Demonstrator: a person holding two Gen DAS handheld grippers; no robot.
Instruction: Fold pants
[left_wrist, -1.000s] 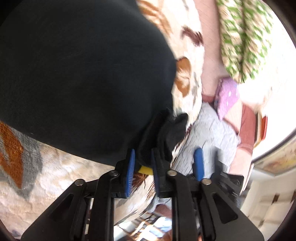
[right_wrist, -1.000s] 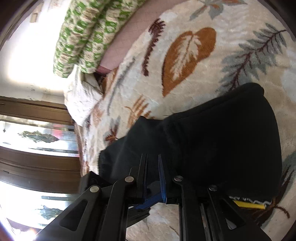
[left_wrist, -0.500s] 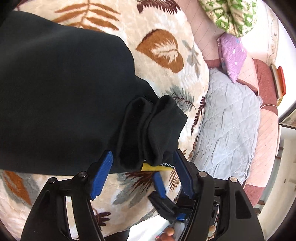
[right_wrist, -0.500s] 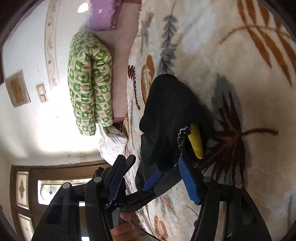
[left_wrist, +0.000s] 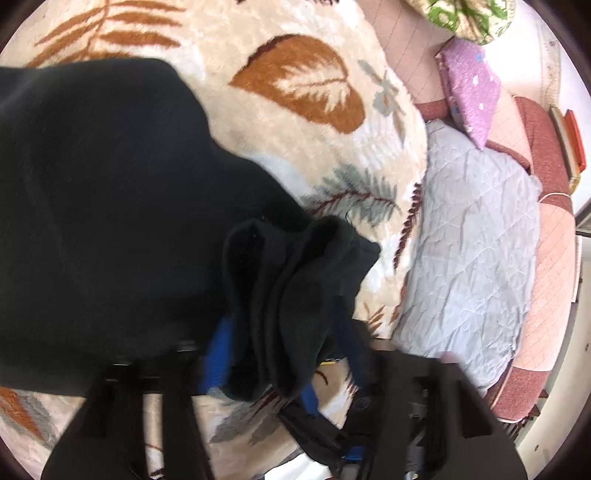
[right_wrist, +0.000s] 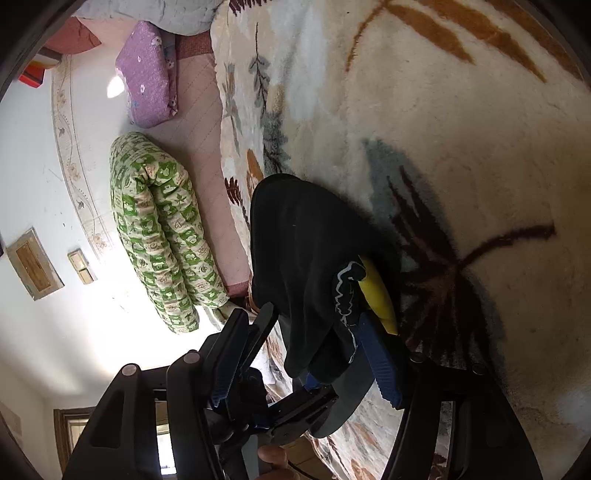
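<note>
Black pants (left_wrist: 110, 206) lie on a cream leaf-patterned blanket (left_wrist: 295, 122). A bunched end of the pants (left_wrist: 295, 295) sits between the blue pads of my left gripper (left_wrist: 284, 354), whose jaws stand apart around it. In the right wrist view the same black bundle (right_wrist: 306, 258), with a yellow tag (right_wrist: 378, 295), lies between the wide-open fingers of my right gripper (right_wrist: 310, 347). Neither gripper pinches the cloth.
A grey quilt (left_wrist: 476, 251) lies at the blanket's right edge. A purple pillow (left_wrist: 469, 81) and a green patterned bolster (right_wrist: 162, 236) lie beyond on the pink mattress (left_wrist: 550, 258). The wall and a door frame show in the right wrist view.
Both grippers were shut on the pants' end a second ago and have opened. The pants now lie on the blanket, and both grippers have drawn back slightly.
</note>
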